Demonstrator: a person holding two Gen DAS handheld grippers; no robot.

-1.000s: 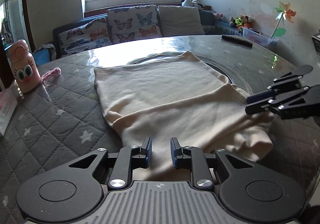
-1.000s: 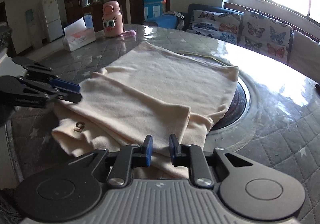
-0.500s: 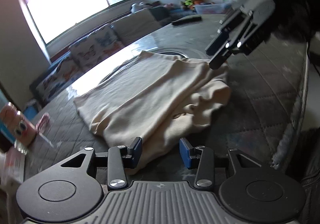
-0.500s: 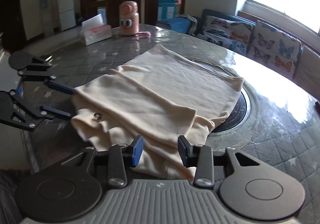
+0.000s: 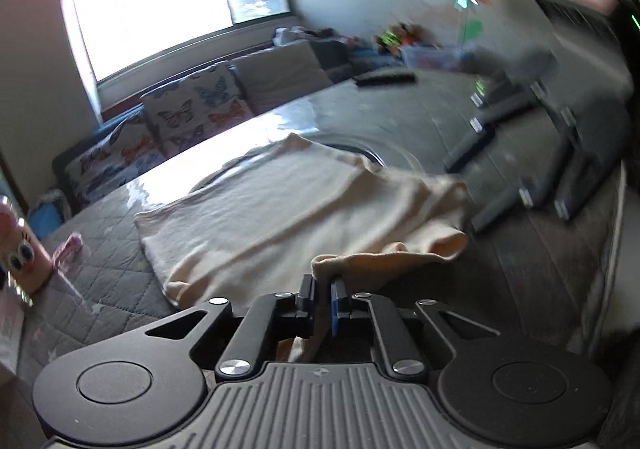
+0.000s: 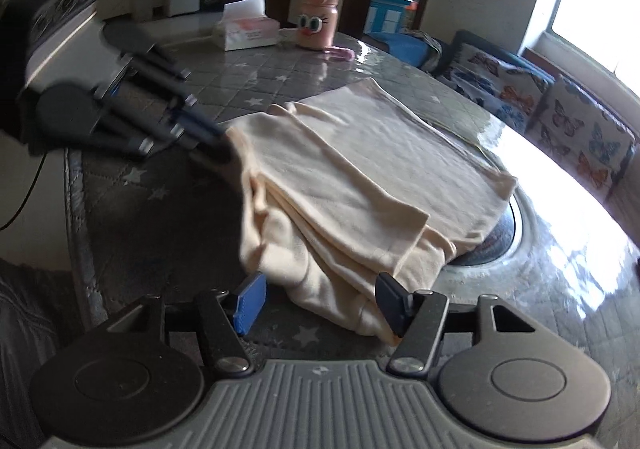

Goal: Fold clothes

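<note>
While the left gripper [image 5: 322, 291] sat pinched shut on a near corner of the cream garment [image 5: 304, 205], the fold looked partly made — the cloth lay doubled in layers on the quilted table [image 5: 120, 289], its sleeve end trailing loose toward the right side. Judging by that, at least one more fold was left, and the bunched near edge wanted squaring before it.

The right gripper [image 6: 320, 299] was opening, its blue pads spread either side of the garment's near hem, with cloth lying between them but nothing pressed. So one end was caught, the other not yet.

The left wrist view alone showed fabric running down through the closed jaws, and farther off the window [image 5: 180, 1] and the butterfly cushions [image 5: 196, 113]. It caught the right gripper only as a blur at the far side.

The right wrist view gave what the first could not — the stacked layers seen edge-on, the left gripper's tips at the cloth's far corner [image 6: 228, 137], and beyond them the tissue box [image 6: 246, 29] and the pink bottle [image 6: 318, 17] at the table's far rim.
</note>
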